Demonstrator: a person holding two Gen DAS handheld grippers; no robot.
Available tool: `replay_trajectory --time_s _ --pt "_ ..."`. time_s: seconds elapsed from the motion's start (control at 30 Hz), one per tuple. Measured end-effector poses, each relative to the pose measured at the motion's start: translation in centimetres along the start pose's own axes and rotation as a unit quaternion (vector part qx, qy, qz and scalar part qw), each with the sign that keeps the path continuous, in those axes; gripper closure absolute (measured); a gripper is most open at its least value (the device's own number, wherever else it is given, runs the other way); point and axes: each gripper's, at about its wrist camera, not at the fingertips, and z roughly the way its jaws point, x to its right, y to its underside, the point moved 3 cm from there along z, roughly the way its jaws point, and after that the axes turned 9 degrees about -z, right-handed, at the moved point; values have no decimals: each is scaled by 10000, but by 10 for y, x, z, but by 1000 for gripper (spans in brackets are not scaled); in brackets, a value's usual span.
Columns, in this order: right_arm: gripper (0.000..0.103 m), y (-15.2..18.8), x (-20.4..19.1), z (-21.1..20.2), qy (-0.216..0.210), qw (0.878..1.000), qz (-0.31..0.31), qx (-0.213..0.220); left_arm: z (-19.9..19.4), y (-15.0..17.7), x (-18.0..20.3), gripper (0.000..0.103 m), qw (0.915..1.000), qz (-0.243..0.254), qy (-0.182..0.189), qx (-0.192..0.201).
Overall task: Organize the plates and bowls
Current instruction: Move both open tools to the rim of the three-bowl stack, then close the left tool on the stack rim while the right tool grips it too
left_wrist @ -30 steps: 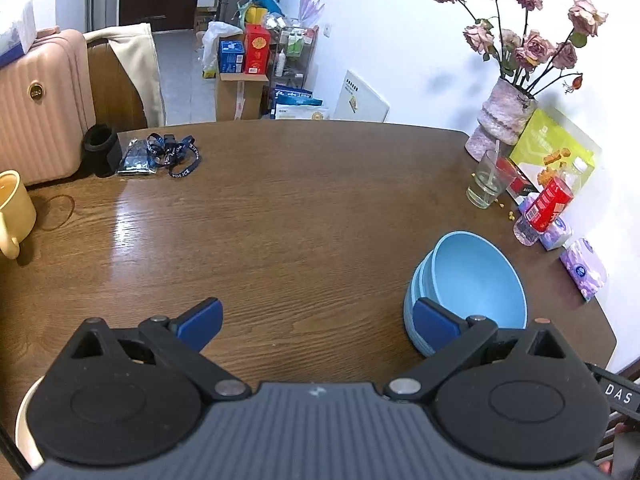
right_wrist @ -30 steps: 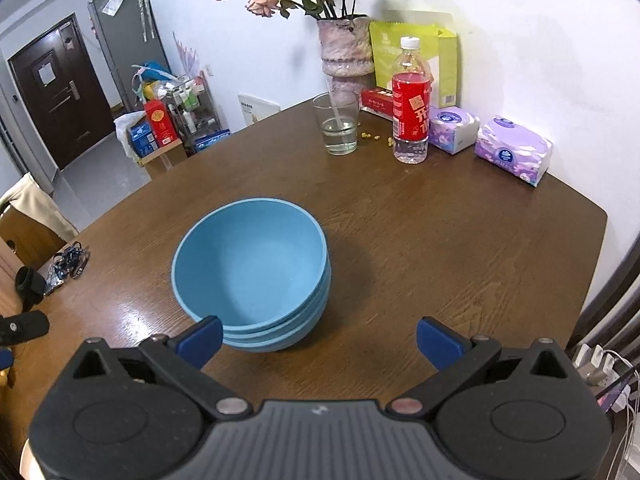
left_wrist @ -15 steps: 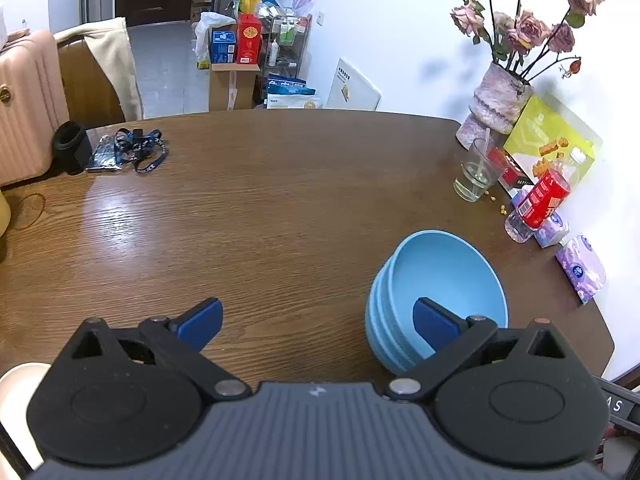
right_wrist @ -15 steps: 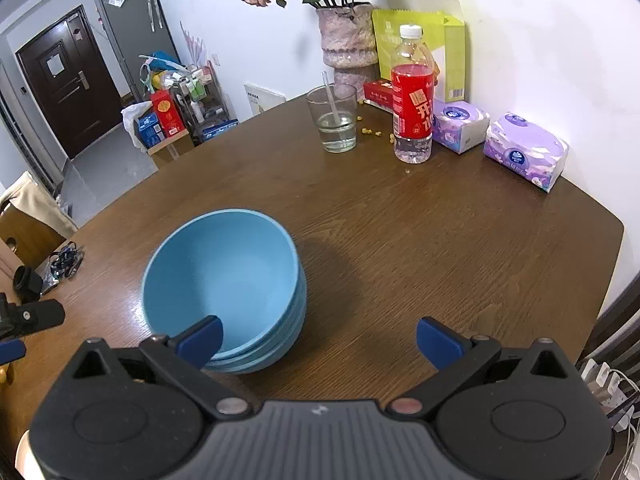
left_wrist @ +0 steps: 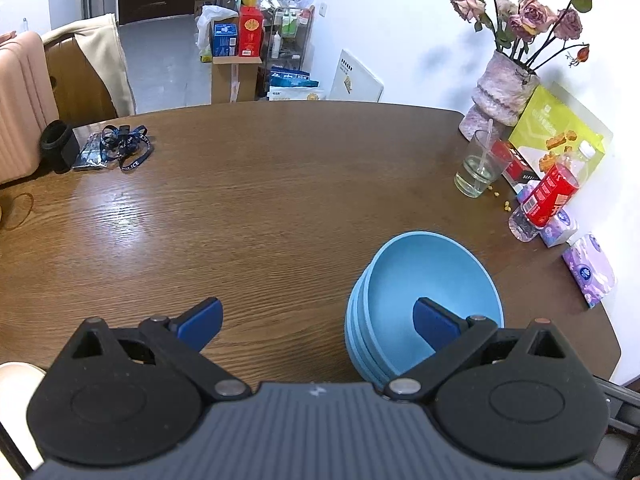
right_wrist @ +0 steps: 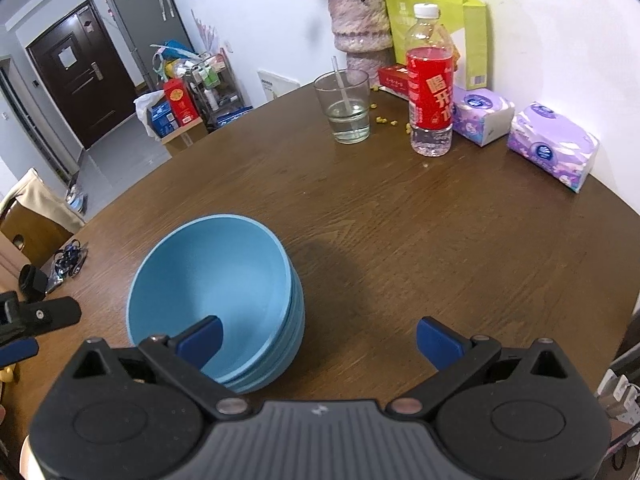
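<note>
A stack of light blue bowls rests on the brown wooden table, toward its near right side. My left gripper is open; its right fingertip hovers over the top bowl's hollow and its left one stands over bare wood. From the right wrist view the same bowl stack lies at lower left. My right gripper is open too, its left fingertip above the bowl's near rim and its right one over the table. Neither gripper holds anything.
A glass with a straw, a red-labelled bottle, tissue packs, a vase of dried roses and a green box line the far right. A lanyard and black items lie far left. A pale rim shows at the near left edge.
Both grippers have drifted so the bowl stack now sits nearer the middle: it shifted left in the left wrist view and left and closer in the right wrist view. Both stay open.
</note>
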Motion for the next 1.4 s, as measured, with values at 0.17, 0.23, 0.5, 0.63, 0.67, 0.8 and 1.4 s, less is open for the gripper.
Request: replay_trajectory --time_s 0.17,0.23,0.5,0.63,0.67,0.8,1.4 --pt "0 -7 1 12 -100 9999 -41 -61 9 -2 8 0 10000 3 -52 -40" --pt "0 -9 1 17 -137 9998 -62 -97 13 -2 11 0 9999 0 -78 -67" --pt "0 -15 4 39 -260 9992 -126 -277 32 -3 19 0 9997 -52 -144 -215" --pt "0 -17 4 47 -314 9987 -167 -361 43 -1 22 0 9993 -97 -178 -316" --pt "0 -17 4 50 -331 9985 -184 -393 46 -1 23 0 9992 -107 -193 -341" --pt "0 -18 4 61 -401 9977 -223 -503 56 0 24 0 9987 -153 -248 -427" --pt "0 -18 9 95 -711 9930 -135 -937 92 10 25 0 9949 -326 -456 -841"
